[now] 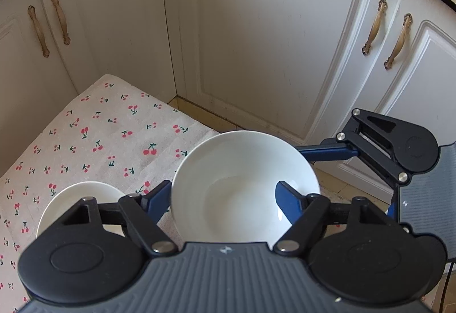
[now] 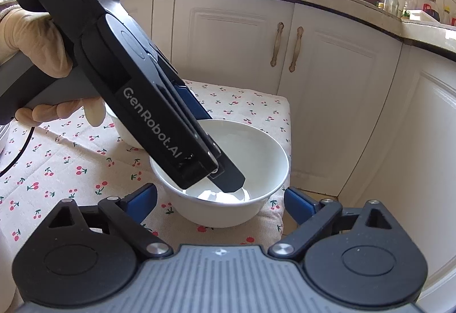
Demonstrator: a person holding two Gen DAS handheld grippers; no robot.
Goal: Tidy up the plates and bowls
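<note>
A white bowl [image 1: 245, 187] [image 2: 225, 170] sits near the right edge of a table with a cherry-print cloth [image 1: 99, 136] [image 2: 71, 159]. My left gripper [image 1: 222, 199] is open, one finger outside the bowl's left wall and one inside it, straddling the rim. In the right wrist view the left gripper's body [image 2: 159, 102] reaches down into the bowl. A second white bowl [image 1: 79, 204] [image 2: 125, 127] sits to the left, partly hidden. My right gripper [image 2: 221, 199] is open, its fingers either side of the near bowl, apart from it.
White cabinet doors with bronze handles [image 1: 373, 28] [image 2: 296, 48] stand behind the table. A countertop [image 2: 370, 8] carries bottles and a knife block. The right gripper's side [image 1: 393, 147] shows right of the bowl. The table edge [image 2: 285, 170] is just right of the bowl.
</note>
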